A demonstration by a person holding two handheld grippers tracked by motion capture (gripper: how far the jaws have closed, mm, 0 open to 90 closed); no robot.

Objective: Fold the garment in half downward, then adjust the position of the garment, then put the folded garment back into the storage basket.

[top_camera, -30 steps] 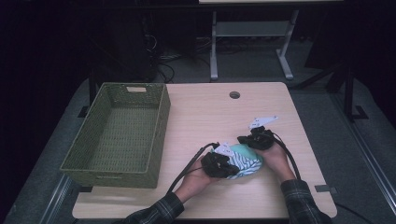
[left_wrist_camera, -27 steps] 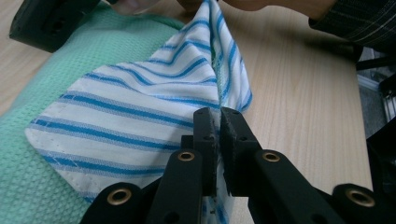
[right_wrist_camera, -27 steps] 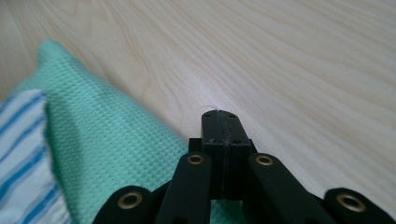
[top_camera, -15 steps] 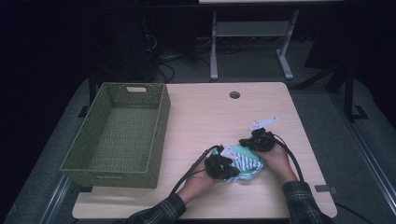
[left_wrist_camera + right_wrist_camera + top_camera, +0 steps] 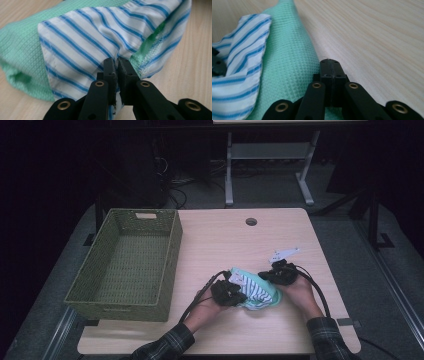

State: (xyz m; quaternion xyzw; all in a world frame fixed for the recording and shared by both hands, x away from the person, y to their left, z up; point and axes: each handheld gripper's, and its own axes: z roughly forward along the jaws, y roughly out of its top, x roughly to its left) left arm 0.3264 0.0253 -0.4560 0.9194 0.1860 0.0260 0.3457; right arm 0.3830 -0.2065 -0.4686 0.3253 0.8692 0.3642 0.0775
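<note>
A small cloth [image 5: 256, 291], mint-green waffle weave on one face and white with blue stripes on the other, lies bunched near the front of the wooden table [image 5: 225, 240]. My left gripper [image 5: 238, 293] is at its left side. In the left gripper view it [image 5: 116, 62] is shut on a fold of the striped cloth [image 5: 82, 42]. My right gripper [image 5: 268, 276] is at the cloth's right edge. In the right gripper view its jaws [image 5: 329, 62] are pressed together on the edge of the green cloth [image 5: 289, 62], which runs under them. The striped layer [image 5: 239, 57] lies to their left.
An empty green woven basket [image 5: 172, 251] stands on the left half of the table. A round cable hole [image 5: 251, 221] sits near the far edge. Bare wood stretches behind and to the right of the cloth. Beyond the table are a dark floor and a metal stand [image 5: 230, 175].
</note>
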